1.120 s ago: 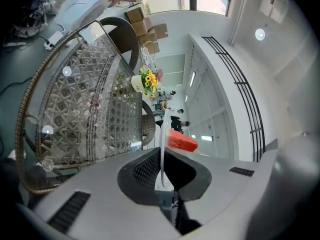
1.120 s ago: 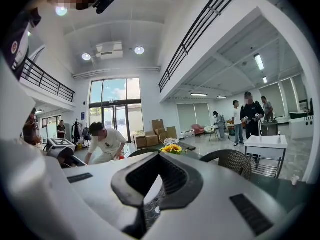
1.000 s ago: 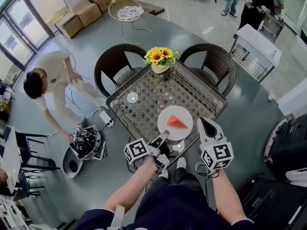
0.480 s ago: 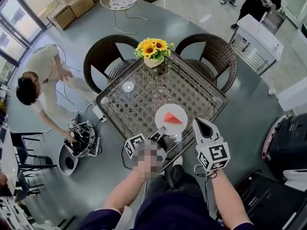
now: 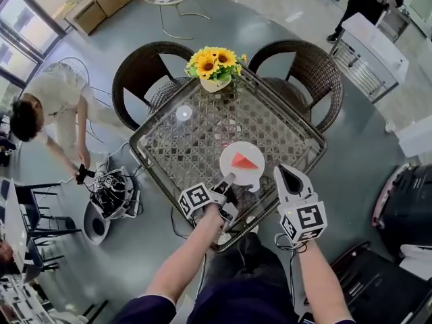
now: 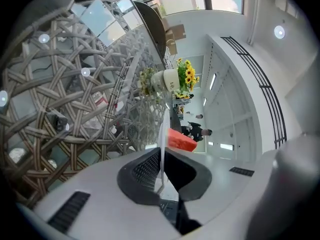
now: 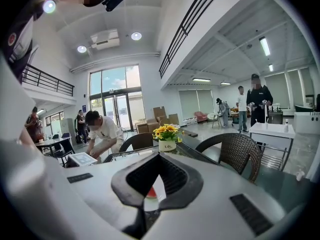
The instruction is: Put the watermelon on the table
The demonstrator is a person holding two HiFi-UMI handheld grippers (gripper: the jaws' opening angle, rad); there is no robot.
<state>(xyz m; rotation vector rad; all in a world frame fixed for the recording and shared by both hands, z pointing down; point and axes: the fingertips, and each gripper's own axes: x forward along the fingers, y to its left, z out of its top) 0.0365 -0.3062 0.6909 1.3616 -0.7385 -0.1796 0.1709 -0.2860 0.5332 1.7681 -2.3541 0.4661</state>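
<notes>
Watermelon: the red wedge [image 5: 244, 160] lies on a white plate [image 5: 231, 169], which is over the near part of the glass-topped wicker table [image 5: 189, 137], close to the front edge.
Left gripper: the left gripper [image 5: 228, 179] is clamped on the plate's near rim. In its own view the thin white edge runs straight between the two pads, with the wedge just beyond.
Right gripper: the right gripper [image 5: 289, 175] has its jaws together with nothing between them. It's parked just right of the plate, apart from it, over the table's front edge.
Contact: too close to call. The plate may rest on the glass or sit a shade above it, and no view settles it.
Done so far: the carry looks nearly finished, with plate and fruit already over the tabletop rather than out past the edge.
Left to do: settle the plate flat if it isn't down, open the left jaws and draw back without dragging the rim.
Watch for: the plate is held by one edge only, so a tilt could slide the wedge.
Background: a sunflower pot [image 5: 214, 69] stands at the far edge, well clear.
</notes>
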